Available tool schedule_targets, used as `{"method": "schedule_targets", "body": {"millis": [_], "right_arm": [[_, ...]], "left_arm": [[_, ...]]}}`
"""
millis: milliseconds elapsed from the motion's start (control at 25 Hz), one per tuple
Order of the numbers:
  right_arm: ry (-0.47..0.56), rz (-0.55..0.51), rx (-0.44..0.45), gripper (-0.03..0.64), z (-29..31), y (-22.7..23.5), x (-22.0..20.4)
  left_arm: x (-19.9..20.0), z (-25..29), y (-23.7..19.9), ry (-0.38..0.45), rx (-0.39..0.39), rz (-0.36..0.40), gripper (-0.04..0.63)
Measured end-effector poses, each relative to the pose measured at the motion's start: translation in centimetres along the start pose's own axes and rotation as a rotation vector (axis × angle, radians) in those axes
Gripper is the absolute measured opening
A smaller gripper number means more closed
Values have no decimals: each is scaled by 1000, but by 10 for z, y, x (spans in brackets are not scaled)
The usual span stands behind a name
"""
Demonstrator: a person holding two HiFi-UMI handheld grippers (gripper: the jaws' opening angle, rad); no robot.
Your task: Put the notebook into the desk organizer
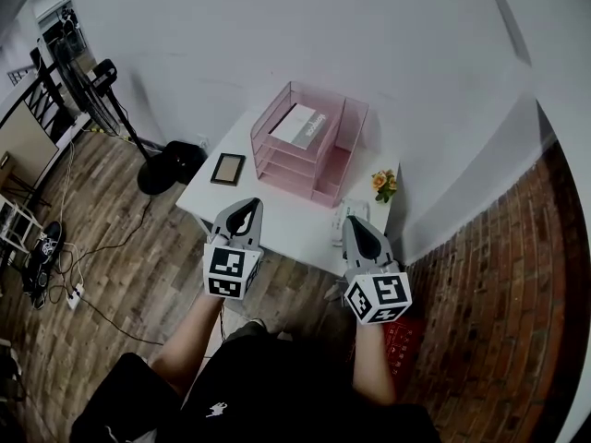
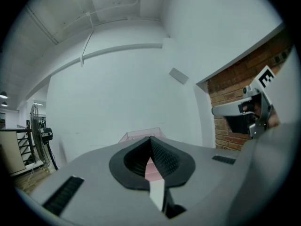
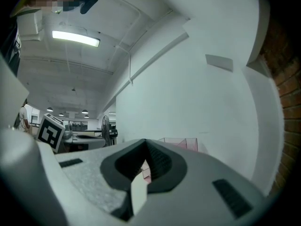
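Observation:
A pink tiered desk organizer (image 1: 319,160) stands at the back of the small white table (image 1: 286,224). A white, book-like item (image 1: 300,125) lies on its top tray. To its left a dark, brown-edged flat notebook (image 1: 227,169) lies on the table. My left gripper (image 1: 244,210) hovers over the table's near edge, shut and empty. My right gripper (image 1: 356,223) is level with it on the right, also shut and empty. In the left gripper view the closed left gripper (image 2: 150,141) points at the organizer (image 2: 141,134). The right gripper view shows the shut right gripper (image 3: 145,144) and the organizer (image 3: 181,143).
A small pot of orange flowers (image 1: 384,185) sits at the table's right corner, with a white object (image 1: 347,218) in front of it. A black fan stand (image 1: 159,166) and cables (image 1: 88,280) are on the wooden floor at left. A red crate (image 1: 402,340) sits by the brick wall.

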State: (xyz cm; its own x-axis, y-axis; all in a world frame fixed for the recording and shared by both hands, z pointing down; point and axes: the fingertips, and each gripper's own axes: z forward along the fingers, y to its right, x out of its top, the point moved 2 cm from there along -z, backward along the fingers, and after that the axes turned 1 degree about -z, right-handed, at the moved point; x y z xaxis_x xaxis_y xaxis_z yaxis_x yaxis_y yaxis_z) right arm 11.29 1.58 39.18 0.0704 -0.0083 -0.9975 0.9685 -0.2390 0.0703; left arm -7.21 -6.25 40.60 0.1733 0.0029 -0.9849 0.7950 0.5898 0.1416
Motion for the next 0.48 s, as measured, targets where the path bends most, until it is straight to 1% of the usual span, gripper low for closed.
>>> {"method": "schedule_targets", "body": {"millis": [280,480], "right_arm": [[2,1,0,2,6,2,2],[3,0,1,2,11,4,2]], "left_arm": [[0,6,-3,-3,-4,6,3],[0,10,-7,-5,-2,-44,3]]}}
